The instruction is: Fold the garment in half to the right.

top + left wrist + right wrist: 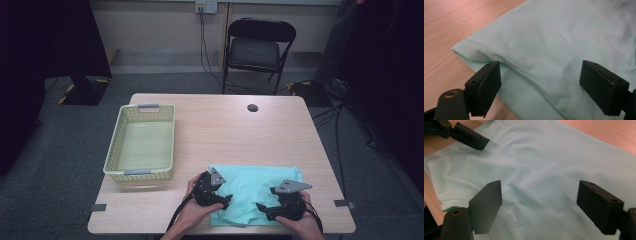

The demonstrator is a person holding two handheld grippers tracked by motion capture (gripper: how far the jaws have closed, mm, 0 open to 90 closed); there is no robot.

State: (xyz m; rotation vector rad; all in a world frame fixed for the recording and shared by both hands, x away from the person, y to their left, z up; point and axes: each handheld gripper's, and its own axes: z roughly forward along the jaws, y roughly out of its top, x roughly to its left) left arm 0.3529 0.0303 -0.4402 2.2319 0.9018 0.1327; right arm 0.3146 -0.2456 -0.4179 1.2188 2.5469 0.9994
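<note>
Both the left gripper (226, 200) and right gripper (260, 207) are hovering wide over the folded shirt (255, 187) lying at the table's (220, 125) near edge; soft, light, limp cloth, probably best pinched at its near hem.

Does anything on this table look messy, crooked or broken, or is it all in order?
Nothing is broken or spilled. The mint-green cloth is only roughly folded, with wrinkles and an uneven near edge. The left gripper and right gripper are over it, jaws open. The basket sits straight and holds nothing.
</note>
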